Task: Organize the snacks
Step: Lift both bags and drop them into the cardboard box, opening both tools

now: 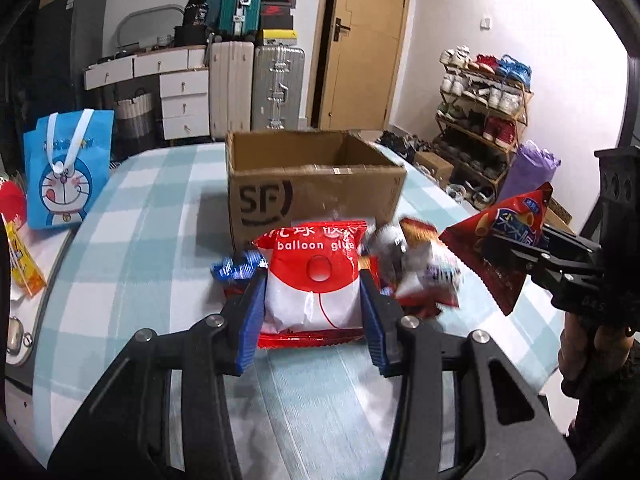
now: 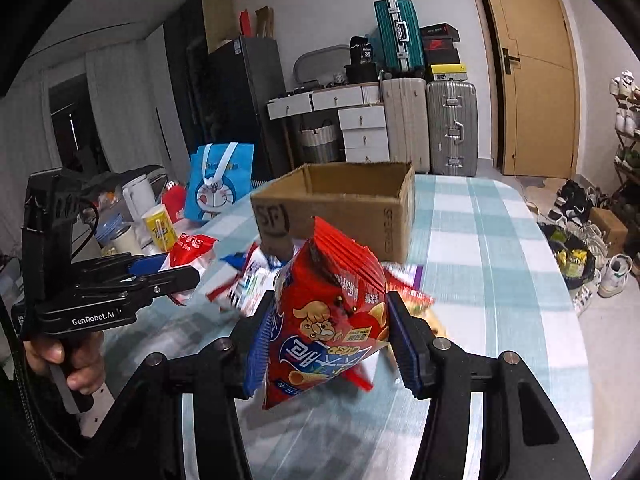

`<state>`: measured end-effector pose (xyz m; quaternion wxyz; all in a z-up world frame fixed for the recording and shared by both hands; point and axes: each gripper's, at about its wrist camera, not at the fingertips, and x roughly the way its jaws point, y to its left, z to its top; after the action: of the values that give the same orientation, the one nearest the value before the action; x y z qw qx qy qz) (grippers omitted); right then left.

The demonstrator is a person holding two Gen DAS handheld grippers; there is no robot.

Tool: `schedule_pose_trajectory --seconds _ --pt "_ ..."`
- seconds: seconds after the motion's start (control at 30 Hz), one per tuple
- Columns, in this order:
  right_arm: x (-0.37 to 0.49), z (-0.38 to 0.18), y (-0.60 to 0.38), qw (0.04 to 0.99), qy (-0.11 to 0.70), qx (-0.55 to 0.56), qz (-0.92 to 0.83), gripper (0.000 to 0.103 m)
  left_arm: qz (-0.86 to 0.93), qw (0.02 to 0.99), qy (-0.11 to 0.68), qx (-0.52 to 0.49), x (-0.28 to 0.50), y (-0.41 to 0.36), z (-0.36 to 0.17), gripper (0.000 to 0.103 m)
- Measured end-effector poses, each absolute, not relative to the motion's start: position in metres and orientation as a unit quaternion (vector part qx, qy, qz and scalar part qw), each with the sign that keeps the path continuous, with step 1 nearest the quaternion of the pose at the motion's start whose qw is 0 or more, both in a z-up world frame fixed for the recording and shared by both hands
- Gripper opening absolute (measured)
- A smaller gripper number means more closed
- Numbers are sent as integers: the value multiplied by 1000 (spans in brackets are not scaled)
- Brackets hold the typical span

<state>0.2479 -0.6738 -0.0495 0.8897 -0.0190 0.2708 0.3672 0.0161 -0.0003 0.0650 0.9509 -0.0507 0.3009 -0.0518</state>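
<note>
Left gripper (image 1: 314, 300) clamps the balloon glue packet (image 1: 314, 280); right gripper (image 2: 328, 336) clamps the red chip bag (image 2: 332, 320). Cardboard box (image 1: 316, 192) at 12 o'clock.

Loose snack packets (image 1: 416, 268) smeared by motion blur beside the box, their print unreadable, blue wrapper (image 1: 236, 266) half hidden behind the red-and-white bag (image 1: 312, 280), yellow carton (image 1: 24, 264) cut off at left edge, shoes on the far rack (image 1: 484, 92) too small to tell apart
</note>
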Motion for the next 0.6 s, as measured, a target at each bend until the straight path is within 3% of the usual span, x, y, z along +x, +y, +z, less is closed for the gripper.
schedule_pose_trajectory --seconds 0.6 --pt "311 -12 -654 895 251 -7 369 54 -12 962 266 -53 86 17 105 41"
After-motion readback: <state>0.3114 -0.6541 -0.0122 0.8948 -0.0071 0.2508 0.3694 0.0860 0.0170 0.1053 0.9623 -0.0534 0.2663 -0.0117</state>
